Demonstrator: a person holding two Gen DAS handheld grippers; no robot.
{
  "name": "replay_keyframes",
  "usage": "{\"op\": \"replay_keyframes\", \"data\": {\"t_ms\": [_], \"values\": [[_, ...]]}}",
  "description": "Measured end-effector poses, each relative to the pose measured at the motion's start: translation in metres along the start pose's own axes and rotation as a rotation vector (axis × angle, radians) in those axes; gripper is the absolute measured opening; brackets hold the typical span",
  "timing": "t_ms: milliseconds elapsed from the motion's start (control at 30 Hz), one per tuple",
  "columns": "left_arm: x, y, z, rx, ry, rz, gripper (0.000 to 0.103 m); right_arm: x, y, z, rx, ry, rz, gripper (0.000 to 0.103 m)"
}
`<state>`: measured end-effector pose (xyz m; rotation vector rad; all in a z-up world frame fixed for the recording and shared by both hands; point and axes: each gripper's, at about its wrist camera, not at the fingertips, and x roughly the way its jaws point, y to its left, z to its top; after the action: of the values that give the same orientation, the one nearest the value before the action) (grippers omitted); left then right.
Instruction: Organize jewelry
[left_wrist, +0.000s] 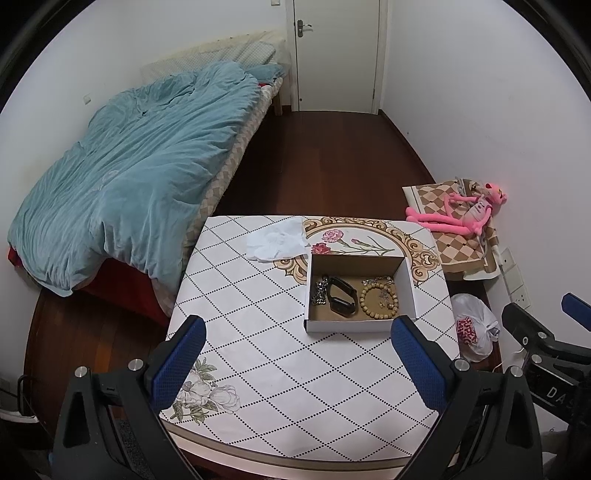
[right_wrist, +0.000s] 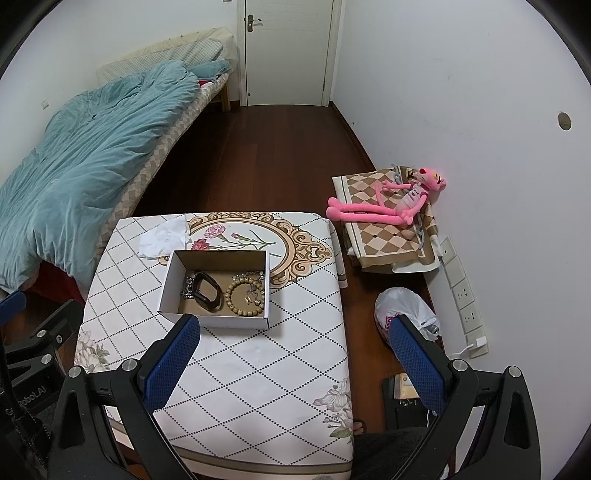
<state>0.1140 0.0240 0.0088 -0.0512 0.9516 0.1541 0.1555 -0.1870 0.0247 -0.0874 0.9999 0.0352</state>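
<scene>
An open cardboard box (left_wrist: 360, 326) stands on the table (left_wrist: 258, 350); it also shows in the right wrist view (right_wrist: 214, 319). Inside lie a silver chain (left_wrist: 320, 291), a black wristband (left_wrist: 342, 301), a wooden bead bracelet (left_wrist: 380, 301) and small silver pieces (left_wrist: 382, 282). The same items show in the right wrist view: chain (right_wrist: 189, 288), wristband (right_wrist: 207, 295), bead bracelet (right_wrist: 245, 297). My left gripper (left_wrist: 298, 360) is open and empty, held above the table in front of the box. My right gripper (right_wrist: 294, 360) is open and empty, above the table's right edge.
A crumpled white tissue (left_wrist: 277, 240) lies on the table behind the box. A bed with a teal quilt (left_wrist: 129, 166) is to the left. A pink plush toy (right_wrist: 391, 206) lies on a checked stool. A white plastic bag (right_wrist: 404, 314) sits on the floor.
</scene>
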Motion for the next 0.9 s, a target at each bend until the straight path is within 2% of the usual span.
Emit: {"op": "replay_keyframes", "data": {"t_ms": [900], "values": [[-0.0034,-0.0025,0.0017,-0.005,-0.007,-0.001,0.102,-0.0006,-0.0001,0.0015,-0.002,0.001,0.000,0.103]]}}
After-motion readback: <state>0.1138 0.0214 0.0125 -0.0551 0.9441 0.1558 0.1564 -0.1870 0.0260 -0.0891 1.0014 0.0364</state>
